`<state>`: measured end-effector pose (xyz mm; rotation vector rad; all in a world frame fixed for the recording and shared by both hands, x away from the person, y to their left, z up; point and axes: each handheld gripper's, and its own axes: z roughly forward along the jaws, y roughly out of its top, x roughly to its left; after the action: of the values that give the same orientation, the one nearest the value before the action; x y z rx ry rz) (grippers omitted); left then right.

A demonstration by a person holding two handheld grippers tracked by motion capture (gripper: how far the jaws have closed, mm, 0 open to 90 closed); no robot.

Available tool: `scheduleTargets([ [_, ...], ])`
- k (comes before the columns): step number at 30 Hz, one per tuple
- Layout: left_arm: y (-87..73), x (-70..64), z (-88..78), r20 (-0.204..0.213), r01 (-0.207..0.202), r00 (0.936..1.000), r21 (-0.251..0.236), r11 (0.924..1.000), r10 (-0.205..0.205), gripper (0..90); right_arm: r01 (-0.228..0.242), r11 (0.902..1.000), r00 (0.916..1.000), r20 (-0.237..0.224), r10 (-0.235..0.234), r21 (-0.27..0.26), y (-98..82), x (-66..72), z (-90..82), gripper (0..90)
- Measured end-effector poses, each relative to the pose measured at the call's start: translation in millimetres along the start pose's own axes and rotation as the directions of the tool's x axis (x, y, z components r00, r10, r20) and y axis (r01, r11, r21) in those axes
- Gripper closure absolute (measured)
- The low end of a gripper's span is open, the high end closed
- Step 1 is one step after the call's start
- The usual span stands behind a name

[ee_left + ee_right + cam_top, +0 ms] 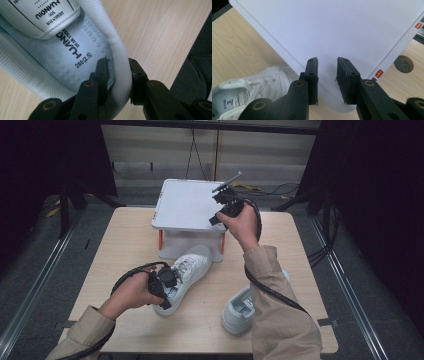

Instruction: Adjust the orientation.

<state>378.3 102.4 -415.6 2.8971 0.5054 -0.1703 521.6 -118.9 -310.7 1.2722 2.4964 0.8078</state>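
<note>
Your left tool (167, 285) sits at the heel end of the white sneaker (186, 270) that lies on the counter (125, 245), left of centre, its toe tucked under the white stand (185, 202). In the left gripper view that tool (117, 75) has one jaw inside the shoe against the pale blue insole (62, 57) and the other outside, so the padded heel collar (122, 65) stands pinched between them; the pads press on it from both sides. The tongue label (42, 15) with its printed lettering shows at the top left of that view. Your left hand (127, 292) comes in low, with the cable looping back over the wrist.

In the middle, the stand is a flat white tray top on orange-trimmed legs, near the far edge of the counter.

To the right, your right hand (245, 222) holds the right tool (222, 202) above the near right corner of the stand's top. In the right gripper view this tool (327, 72) has its jaws narrowly apart with nothing between them, just the white surface (332, 30) beyond and the laced sneaker (259, 85) at lower left. A second white sneaker (239, 310) lies near the front right of the counter, partly covered by your right sleeve (280, 310)
</note>
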Motion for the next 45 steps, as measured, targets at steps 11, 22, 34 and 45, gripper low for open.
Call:
scheduleTargets([
  [11,28.1,-17.0,-18.8,-0.017,0.003,0.9998,-0.094,0.9956,-0.005,78.1,0.006,0.9998,0.9999,-0.015,-0.006,-0.018,-4.1,-4.8,4.9,71.7],
  [22,45.0,10.0,-39.6,-0.101,0.049,0.9927,-0.149,0.9877,-0.065,75.8,0.013,0.9996,0.9998,-0.018,-0.013,-0.024,-5.2,-5.3,4.8,71.8],
  [34,37.8,53.3,-13.9,-0.031,0.111,0.9924,-0.185,0.9765,-0.119,75.3,0.028,0.9994,0.9995,-0.016,-0.029,-0.022,-4.5,-4.2,5.7,71.9],
  [45,33.1,36.1,-29.0,-0.11,0.058,0.9905,-0.199,0.9783,-0.082,65.9,0.036,0.9988,0.9993,-0.003,-0.036,-0.033,-6.1,-3.0,6.0,72.4],
])
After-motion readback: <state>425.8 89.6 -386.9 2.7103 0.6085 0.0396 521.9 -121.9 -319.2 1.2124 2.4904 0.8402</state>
